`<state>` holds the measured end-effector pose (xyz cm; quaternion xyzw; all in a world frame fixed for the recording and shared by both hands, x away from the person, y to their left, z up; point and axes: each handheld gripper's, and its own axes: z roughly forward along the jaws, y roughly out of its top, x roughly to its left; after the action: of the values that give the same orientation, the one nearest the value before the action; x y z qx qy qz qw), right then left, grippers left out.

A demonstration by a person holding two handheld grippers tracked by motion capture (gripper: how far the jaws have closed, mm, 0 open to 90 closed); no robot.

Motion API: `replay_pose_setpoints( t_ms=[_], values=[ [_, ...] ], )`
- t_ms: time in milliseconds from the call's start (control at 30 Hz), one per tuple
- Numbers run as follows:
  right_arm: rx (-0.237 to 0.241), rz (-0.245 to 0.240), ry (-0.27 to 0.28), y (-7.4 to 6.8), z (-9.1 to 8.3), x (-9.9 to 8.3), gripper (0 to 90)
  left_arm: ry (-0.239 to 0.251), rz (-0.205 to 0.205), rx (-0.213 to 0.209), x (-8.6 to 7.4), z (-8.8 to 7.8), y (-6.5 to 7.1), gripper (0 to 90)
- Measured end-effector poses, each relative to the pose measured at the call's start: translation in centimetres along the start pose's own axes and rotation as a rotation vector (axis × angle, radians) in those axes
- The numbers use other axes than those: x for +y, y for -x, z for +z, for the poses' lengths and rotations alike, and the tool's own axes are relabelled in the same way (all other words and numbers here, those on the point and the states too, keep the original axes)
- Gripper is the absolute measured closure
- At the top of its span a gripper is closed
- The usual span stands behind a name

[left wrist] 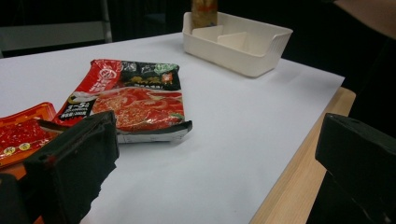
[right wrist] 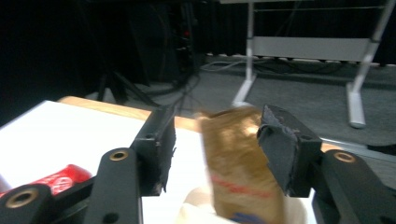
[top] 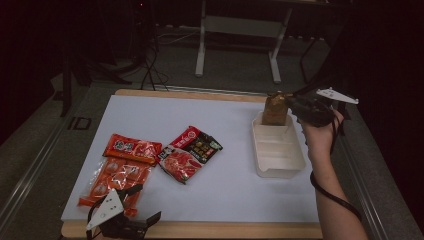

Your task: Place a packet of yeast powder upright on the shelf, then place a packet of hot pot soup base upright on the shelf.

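High view overlooks table [top: 220, 200]; left gripper view low, shares tray [left wrist: 243, 58], [top: 280, 167].

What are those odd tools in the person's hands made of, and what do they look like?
Each is a black pair of tongs with two blocky, rough-edged jaws. The right tongs carry a grey three-cornered plate on top and trail a black cable along a bare forearm with no sleeve. The left tongs bear a similar pale plate dotted with small holes. Brass-coloured rivets join the right jaws' arms.
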<state>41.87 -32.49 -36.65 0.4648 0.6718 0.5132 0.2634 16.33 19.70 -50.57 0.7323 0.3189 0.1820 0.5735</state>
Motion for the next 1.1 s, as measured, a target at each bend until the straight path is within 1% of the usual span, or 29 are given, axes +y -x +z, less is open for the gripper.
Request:
replay_pose_setpoints(
  t_ms=[33,67,133,167,233,267,300,433,467,500,533,600,633,700,733,767,833,900,933,967,1033,1067,1100],
  values=[
    [0.000,0.000,0.000,0.0,0.0,0.0,44.6,0.000,0.000,0.000,0.0,0.0,0.0,0.3],
    [0.018,-0.016,-0.001,-1.0,-0.8,-0.3,34.2,-0.004,0.004,0.001,0.1,0.1,0.0,0.3],
    [0.044,-0.019,0.004,-1.6,-1.3,-0.6,27.1,0.000,0.016,0.000,0.1,0.3,-0.1,0.3],
    [0.069,-0.014,-0.006,-1.8,-1.5,-0.7,22.8,0.001,0.018,0.002,0.2,0.3,0.0,0.3],
    [0.098,-0.016,-0.006,-2.5,-2.0,-1.3,18.0,0.006,0.023,0.004,0.3,0.4,0.0,0.3],
    [0.098,-0.016,-0.006,-2.5,-2.0,-1.3,18.0,0.006,0.023,0.004,0.3,0.4,0.0,0.4],
    [0.124,-0.027,-0.002,-3.1,-2.4,-1.9,12.8,0.010,0.029,0.013,0.5,0.4,0.1,0.3],
    [0.183,-0.030,-0.003,-4.3,-3.3,-3.2,11.4,0.008,0.005,-0.006,1.3,0.6,0.2,0.4],
    [0.216,-0.018,-0.002,-4.6,-3.6,-3.4,12.8,-0.001,-0.011,-0.018,1.5,0.6,0.3,0.4],
    [0.256,-0.006,-0.001,-4.8,-3.9,-3.7,13.4,-0.001,-0.011,-0.018,1.5,0.6,0.3,0.4],
    [0.277,-0.011,0.010,-5.1,-4.2,-4.0,13.5,-0.016,-0.027,-0.043,1.9,0.8,0.3,0.4],
    [0.301,-0.051,0.027,-5.6,-4.7,-4.6,14.5,-0.023,-0.019,-0.048,2.3,0.8,0.3,0.4],
    [0.311,-0.068,0.028,-5.9,-5.0,-4.8,14.7,-0.023,-0.019,-0.048,2.3,0.8,0.3,0.4],
    [0.318,-0.090,0.022,-6.5,-5.5,-5.3,15.0,-0.035,-0.012,-0.052,3.0,0.9,0.1,0.4],
    [0.326,-0.100,0.015,-6.7,-5.7,-5.5,15.0,-0.043,-0.020,-0.056,3.2,0.9,-0.1,0.4],
    [0.334,-0.105,0.016,-7.0,-5.9,-5.7,15.0,-0.045,-0.022,-0.045,3.3,1.0,-0.3,0.4],
    [0.344,-0.107,0.018,-7.2,-6.2,-6.0,14.9,-0.046,-0.029,-0.051,3.5,1.0,-0.6,0.4],
    [0.355,-0.127,0.019,-7.8,-6.6,-6.4,14.8,-0.056,-0.036,-0.042,3.7,1.1,-1.0,0.4],
    [0.362,-0.134,0.019,-8.1,-6.9,-6.6,14.7,-0.060,-0.039,-0.047,3.8,1.2,-1.3,0.4],
    [0.383,-0.137,0.025,-8.6,-7.4,-6.9,14.5,-0.069,-0.040,-0.041,3.9,1.3,-1.5,0.4],
    [0.383,-0.137,0.025,-8.6,-7.4,-6.9,14.5,-0.074,-0.040,-0.037,4.0,1.4,-1.8,0.4],
    [0.391,-0.142,0.026,-8.9,-7.7,-7.0,14.5,-0.087,-0.051,-0.039,4.2,1.6,-2.5,0.4],
    [0.409,-0.145,0.037,-9.4,-8.4,-7.2,14.5,-0.092,-0.053,-0.035,4.3,1.7,-2.8,0.4]
  ],
)
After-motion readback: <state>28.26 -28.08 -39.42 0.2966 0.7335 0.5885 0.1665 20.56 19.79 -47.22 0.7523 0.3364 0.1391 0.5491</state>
